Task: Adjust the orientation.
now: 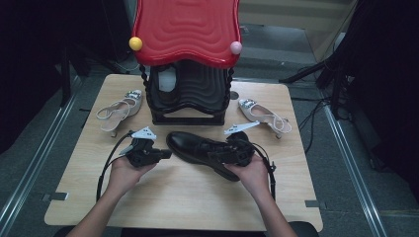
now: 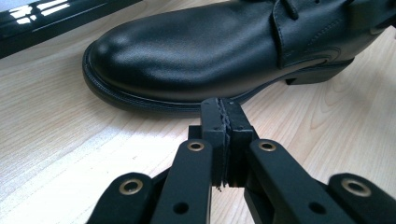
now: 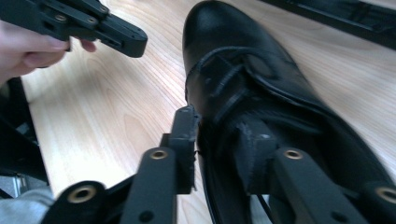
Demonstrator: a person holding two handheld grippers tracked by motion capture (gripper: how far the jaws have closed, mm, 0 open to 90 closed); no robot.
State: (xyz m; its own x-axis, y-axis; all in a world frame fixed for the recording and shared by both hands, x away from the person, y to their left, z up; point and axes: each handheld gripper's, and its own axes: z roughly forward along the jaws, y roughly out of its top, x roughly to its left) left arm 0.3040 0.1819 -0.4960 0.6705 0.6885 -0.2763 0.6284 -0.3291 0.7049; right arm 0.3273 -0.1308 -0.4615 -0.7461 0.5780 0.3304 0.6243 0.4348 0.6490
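**Black boot gripped at the collar, mid-table**

Wooden table (image 1: 89, 197), pale grain, square to the camera. At its far edge, a black stand (image 1: 188, 94) under a wavy red roof (image 1: 187, 29), with a yellow ball (image 1: 135, 43) and a pink ball (image 1: 236, 47) at the corners. Black lace-up boot (image 1: 197, 148) lying at the table's middle, just in front of the stand, toe toward the left gripper. Silver heeled shoe (image 1: 118, 109) to the left of the stand, its mate (image 1: 264, 116) to the right, both well apart from the boot.

Right gripper (image 3: 218, 144) at the boot's ankle end: jaws part open, one pad outside the collar and one inside, leather between them; whether pressed tight, cannot tell. Left gripper (image 2: 224, 116) closed with pads together and nothing held, tip just short of the boot's toe welt, not touching.
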